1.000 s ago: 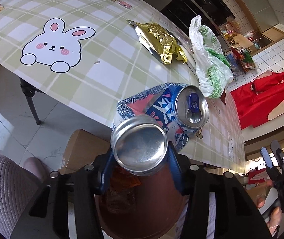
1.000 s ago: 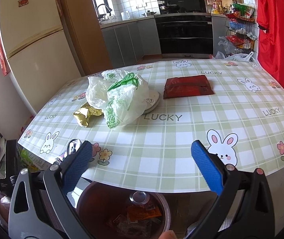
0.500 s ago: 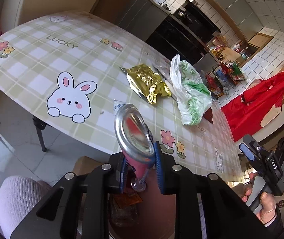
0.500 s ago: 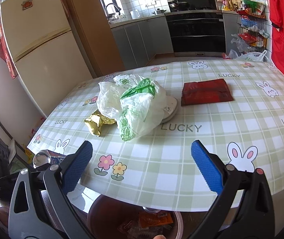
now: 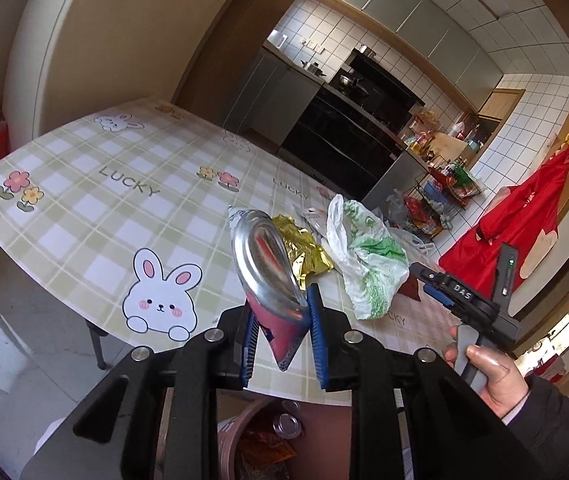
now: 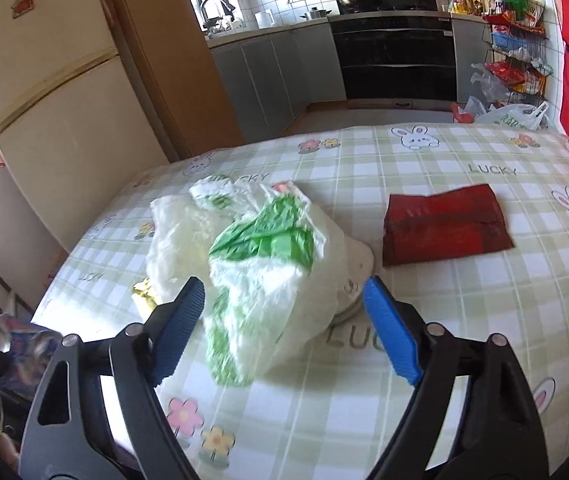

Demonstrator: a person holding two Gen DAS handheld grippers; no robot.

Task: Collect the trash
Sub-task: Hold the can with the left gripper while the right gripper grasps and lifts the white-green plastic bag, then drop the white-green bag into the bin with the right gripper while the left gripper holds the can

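Two handheld grippers over one table (image 6: 424, 360) covered in a green-checked cloth printed with rabbits, flowers and the word LUCKY. Largest loose item: a white and green plastic bag (image 6: 268, 264), crumpled, lying near the table's middle and partly draped over a white round dish (image 6: 358, 272). Next: a flat dark red packet (image 6: 444, 230), lying apart from the bag on the side toward the red garment (image 5: 524, 224) hanging on the wall. Next: a crumpled gold foil wrapper (image 5: 304, 250), just beside the bag on its far side from the red packet. Next: a crushed drink can (image 5: 268, 276), flattened, silver base up, pinched between the blue pads of the left gripper (image 5: 282, 312) and held above the table edge. Below that gripper: a brown bin (image 5: 324, 432) on the floor holding an orange wrapper and a small silver lid. Right gripper (image 6: 284, 300): fingers spread wide, gripping nothing, hovering low with the plastic bag between and beyond its blue tips.
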